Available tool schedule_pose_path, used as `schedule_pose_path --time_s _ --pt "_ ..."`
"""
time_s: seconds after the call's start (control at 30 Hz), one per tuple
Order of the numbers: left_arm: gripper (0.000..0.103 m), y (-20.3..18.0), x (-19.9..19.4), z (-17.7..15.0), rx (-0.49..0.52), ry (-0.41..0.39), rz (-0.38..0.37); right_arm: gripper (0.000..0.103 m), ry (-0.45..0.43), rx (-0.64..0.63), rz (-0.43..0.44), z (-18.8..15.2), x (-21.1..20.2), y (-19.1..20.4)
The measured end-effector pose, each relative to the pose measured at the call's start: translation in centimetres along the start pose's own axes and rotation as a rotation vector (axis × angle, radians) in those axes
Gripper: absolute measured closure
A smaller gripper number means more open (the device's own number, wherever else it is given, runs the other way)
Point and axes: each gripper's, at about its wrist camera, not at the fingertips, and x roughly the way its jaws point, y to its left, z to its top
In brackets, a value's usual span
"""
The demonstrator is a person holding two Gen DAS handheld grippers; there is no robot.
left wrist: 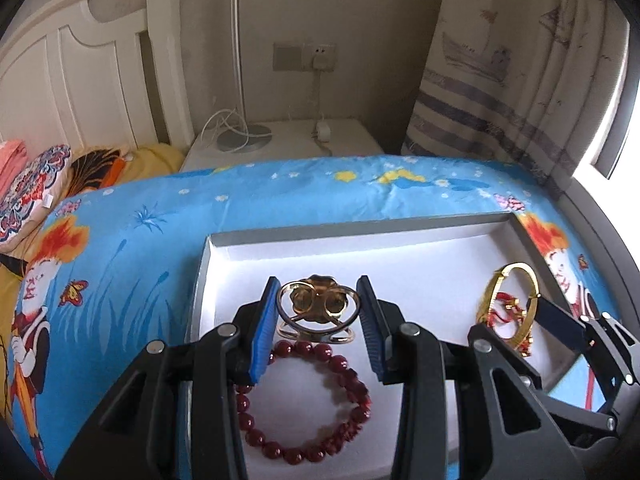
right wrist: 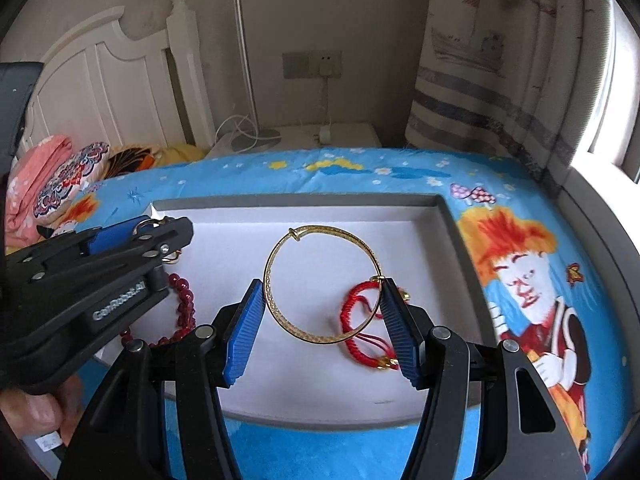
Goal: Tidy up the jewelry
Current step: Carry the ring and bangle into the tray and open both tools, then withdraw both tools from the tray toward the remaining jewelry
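Only one bit of readable text here: white lettering on the side of the left gripper (right wrist: 120, 236), seen from the right wrist view, which looks like "GenRobot.AI" (the middle letters are soft, so I'm not fully sure of the spelling). It sits on a dark raised strip along the body of the tool, running at a slant. There's also a small white tag (right wrist: 50, 440) at the bottom left edge with some scribble on it, too tiny and blurred to read. Nothing else carries legible words or numbers.
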Motion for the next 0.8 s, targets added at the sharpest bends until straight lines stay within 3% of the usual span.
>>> schedule_pose_path --time_s 0.2,0.33,0.5,0.8 --pt "0.065 0.3 1.4 -0.4 -0.021 0.029 0.001 0.046 0.024 0.013 -0.024 0.1 1.2 -0.4" --pt "0.060 0.8 1.5 -0.6 -0.039 0.032 0.006 0.031 0.016 0.020 -0.053 0.3 1.3 -0.7" --pt "0.054 1.0 0.1 -1.0 -0.042 0.016 0.004 0.029 0.015 0.023 -0.055 0.3 1.2 -0.8" --pt "0.050 1.3 -4.0 -3.3 -0.068 -0.010 -0.005 0.026 -0.009 0.023 -0.041 -0.7 -1.2 -1.1"
